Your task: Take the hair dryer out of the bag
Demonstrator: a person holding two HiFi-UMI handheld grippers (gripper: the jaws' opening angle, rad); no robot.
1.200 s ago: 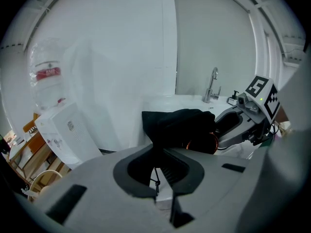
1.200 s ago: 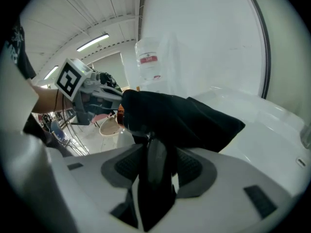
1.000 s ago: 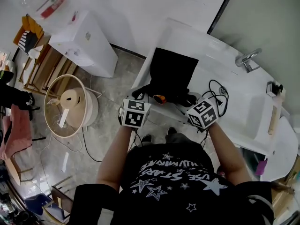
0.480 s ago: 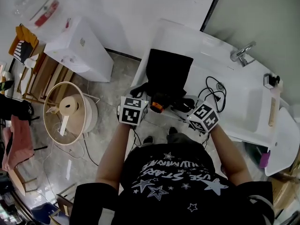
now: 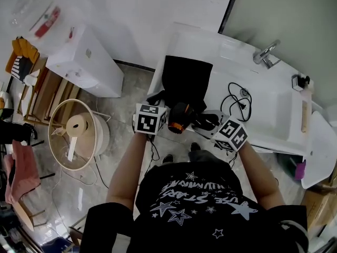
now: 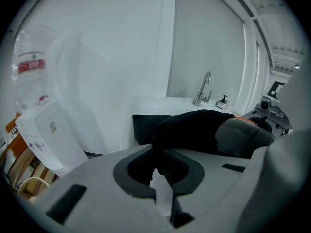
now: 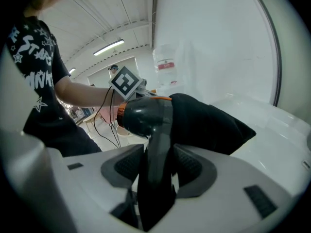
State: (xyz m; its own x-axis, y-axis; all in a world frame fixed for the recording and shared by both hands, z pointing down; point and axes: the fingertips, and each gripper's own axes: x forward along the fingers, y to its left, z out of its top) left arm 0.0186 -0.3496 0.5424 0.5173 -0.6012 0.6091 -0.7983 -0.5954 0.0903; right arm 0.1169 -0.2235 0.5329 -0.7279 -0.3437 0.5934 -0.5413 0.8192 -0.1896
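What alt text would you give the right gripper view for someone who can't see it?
The right gripper clamps its two grey jaws on the handle of a black hair dryer with an orange ring. A black bag lies just behind it on a white tub, and a person in a black star-print T-shirt stands at left.

Right gripper (image 7: 156, 168): the gap between its jaws is filled by the hair dryer (image 7: 146, 118) handle. The black bag (image 7: 209, 123) blocks the path ahead and to the right. Farther right of these jaws lies a coiled cable (image 5: 237, 101), then bare bathtub (image 5: 266, 117) up to the faucet (image 5: 265, 54). Left gripper (image 6: 156, 155): jaws closed on bag cloth, the bag's bulk ahead. The floor (image 5: 131, 86) is open to their left.
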